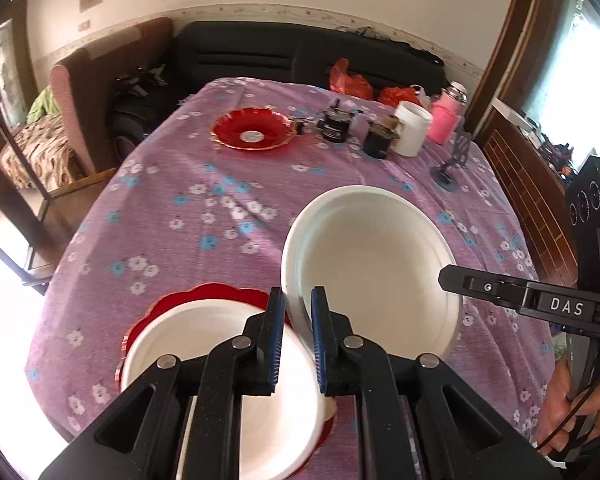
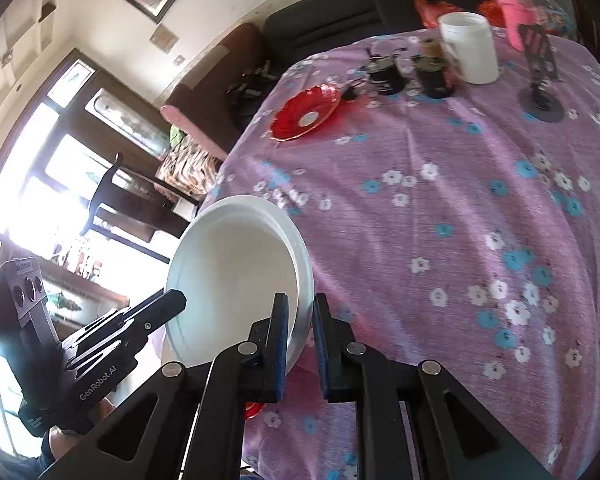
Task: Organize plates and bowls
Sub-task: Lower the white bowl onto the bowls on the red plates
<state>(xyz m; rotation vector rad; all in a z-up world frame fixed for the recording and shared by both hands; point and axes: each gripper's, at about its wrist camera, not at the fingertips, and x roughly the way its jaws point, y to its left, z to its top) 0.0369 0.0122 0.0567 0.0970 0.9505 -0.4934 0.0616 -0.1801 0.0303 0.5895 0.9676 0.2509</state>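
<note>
Both grippers pinched one round white foam plate [image 1: 374,264] by opposite rims, tilted above the table [image 1: 188,216]: the left gripper [image 1: 298,340] on its near-left edge, the right gripper [image 2: 300,340] on its right edge. Beneath lay another white plate [image 1: 220,344] on a red scalloped dish [image 1: 204,294].

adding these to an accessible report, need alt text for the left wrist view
The left tongs pinch the rim of a white plate lifted above a purple floral tablecloth, the right tongs holding its far edge. Below sits another white plate on a red one.
</note>
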